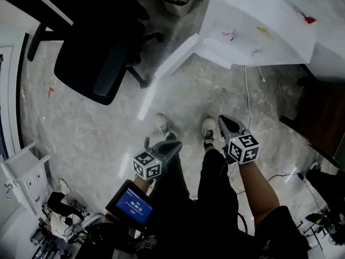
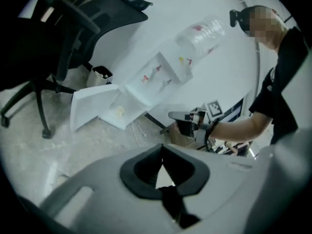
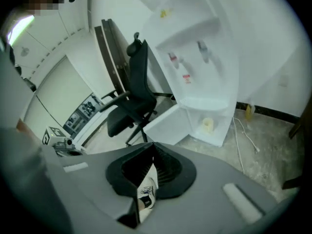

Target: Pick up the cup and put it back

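Both shut & empty: left gripper (image 1: 175,144), right gripper (image 1: 223,122). Pale cup(?) (image 3: 208,125) sits in the white shelf unit's (image 3: 229,82) bottom bay, ahead and to the right, so the right gripper's nearer imo.

A grey marbled stone floor (image 1: 97,139) carries a black wheeled office chair (image 1: 99,58), a grey waste bin (image 1: 186,9) holding crumpled paper, a thin white cable (image 1: 247,99) and a tall white open-fronted shelf unit (image 1: 280,42). The person's pale sneakers (image 1: 209,129) also stand on the floor, near the cable. On the unit's shelves lie small red (image 1: 308,19), yellow (image 1: 262,30) and pink (image 1: 227,35) objects, and a small pale yellow cup (image 3: 208,125) sits in its lowest compartment.
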Demonstrator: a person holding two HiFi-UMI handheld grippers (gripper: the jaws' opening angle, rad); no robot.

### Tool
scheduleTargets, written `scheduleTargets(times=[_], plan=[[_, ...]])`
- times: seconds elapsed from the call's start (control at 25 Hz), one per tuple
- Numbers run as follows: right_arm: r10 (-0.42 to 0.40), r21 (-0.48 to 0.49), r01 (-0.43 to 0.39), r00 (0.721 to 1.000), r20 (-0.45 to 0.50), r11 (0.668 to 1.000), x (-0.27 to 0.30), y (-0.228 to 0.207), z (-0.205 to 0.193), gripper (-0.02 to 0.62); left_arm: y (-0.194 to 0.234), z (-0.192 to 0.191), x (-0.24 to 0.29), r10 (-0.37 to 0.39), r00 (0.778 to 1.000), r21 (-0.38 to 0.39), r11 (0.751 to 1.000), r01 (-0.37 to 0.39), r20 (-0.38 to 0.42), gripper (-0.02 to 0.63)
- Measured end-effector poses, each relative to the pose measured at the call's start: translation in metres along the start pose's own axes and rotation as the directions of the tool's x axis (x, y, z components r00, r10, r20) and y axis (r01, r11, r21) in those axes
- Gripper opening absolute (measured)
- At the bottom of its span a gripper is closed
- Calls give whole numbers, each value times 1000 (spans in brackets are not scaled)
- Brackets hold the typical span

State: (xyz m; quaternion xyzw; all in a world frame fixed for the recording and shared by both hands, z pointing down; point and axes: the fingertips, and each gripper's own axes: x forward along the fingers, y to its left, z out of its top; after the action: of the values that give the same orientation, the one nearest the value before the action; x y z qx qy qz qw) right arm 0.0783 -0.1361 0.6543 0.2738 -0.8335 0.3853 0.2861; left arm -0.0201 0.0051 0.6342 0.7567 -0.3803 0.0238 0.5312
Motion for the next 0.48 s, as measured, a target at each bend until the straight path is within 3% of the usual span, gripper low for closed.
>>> scheduleTargets(times=[0.12,0.28,0.4,0.48], plan=[[61,-66,-55,994,92,996,-44,39,73,8,-52,51,-32,-1,996,20,1000,0,91,5],[126,-209,-81,969,212,975,-120,91,149,8,-153,111,-65,-15,967,98,995,-11,254,5],[120,-261,-46,953,278,964,-159,115,174,8,-213,146,-86,-62,935,148,989,10,349,5],[100,-286,-9,948,303,958,-175,128,173,8,-232,156,-99,-59,931,173,985,-4,361,5]])
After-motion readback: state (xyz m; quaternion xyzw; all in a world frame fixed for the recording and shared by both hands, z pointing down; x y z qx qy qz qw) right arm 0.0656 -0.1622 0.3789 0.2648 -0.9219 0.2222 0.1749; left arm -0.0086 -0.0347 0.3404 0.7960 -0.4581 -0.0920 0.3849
